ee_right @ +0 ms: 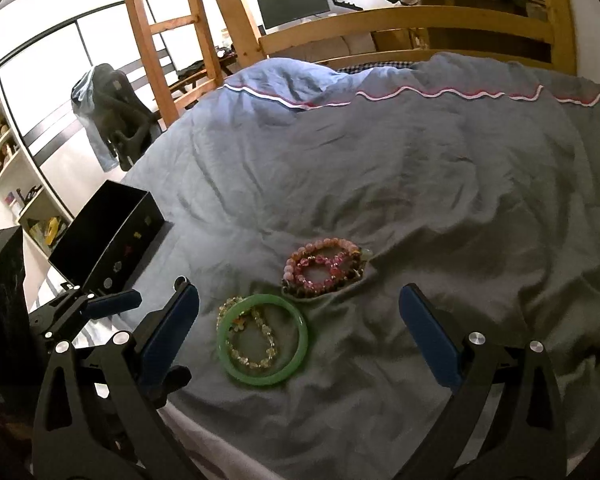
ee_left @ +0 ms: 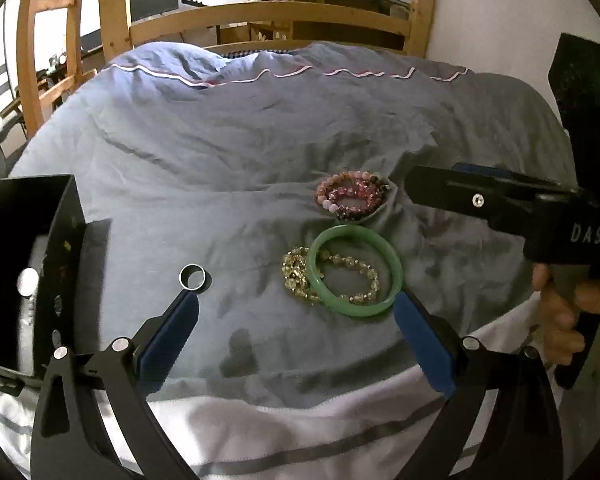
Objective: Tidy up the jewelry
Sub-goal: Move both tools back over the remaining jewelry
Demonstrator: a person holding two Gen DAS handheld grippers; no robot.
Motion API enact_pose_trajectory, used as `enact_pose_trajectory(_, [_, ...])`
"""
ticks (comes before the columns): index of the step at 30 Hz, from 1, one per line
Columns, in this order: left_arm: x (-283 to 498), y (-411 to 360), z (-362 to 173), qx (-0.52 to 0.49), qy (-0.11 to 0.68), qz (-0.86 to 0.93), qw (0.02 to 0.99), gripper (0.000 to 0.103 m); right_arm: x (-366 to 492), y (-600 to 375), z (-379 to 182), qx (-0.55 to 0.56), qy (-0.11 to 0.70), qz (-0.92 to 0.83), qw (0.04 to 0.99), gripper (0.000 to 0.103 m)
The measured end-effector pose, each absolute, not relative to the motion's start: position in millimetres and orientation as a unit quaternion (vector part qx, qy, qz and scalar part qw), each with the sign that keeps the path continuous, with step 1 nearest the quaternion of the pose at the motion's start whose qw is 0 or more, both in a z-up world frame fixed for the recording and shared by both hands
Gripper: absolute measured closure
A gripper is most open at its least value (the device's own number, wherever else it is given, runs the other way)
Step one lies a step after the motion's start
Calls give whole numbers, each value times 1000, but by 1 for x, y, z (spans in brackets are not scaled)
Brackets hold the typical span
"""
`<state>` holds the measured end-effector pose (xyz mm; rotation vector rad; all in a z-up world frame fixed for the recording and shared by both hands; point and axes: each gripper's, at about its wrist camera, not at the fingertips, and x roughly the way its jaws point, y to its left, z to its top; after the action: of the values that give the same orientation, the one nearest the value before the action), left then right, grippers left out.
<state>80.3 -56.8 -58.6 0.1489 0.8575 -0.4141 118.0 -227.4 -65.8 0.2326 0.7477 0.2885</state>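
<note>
On the blue-grey duvet lie a green bangle (ee_left: 356, 270) over a yellow bead bracelet (ee_left: 300, 276), a pile of pink and red bead bracelets (ee_left: 350, 196) behind them, and a silver ring (ee_left: 192, 277) to the left. An open black box (ee_left: 66, 232) stands at the left. My left gripper (ee_left: 296, 308) is open and empty, just short of the ring and bangle. My right gripper (ee_right: 300, 300) is open and empty above the bangle (ee_right: 262, 340) and the pink bracelets (ee_right: 324, 268). The box (ee_right: 112, 232) also shows in the right wrist view at left.
A wooden bed frame (ee_left: 268, 20) bounds the far side, with a ladder (ee_right: 160, 40) at left. The duvet's folded white edge (ee_left: 260, 420) runs along the near side. A chair draped with clothes (ee_right: 108, 112) stands beside the bed.
</note>
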Motion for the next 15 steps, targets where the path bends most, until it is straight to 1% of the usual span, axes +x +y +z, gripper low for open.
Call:
enact_pose_trajectory(8, [101,-68,-80,78,433,-198,876,7,140,-230,-81,124,374,140,909,4])
enact_pose_trajectory(15, [104,-81,-91,98,441,-202,869,7,146,-230,-86,126,376,148,906,4])
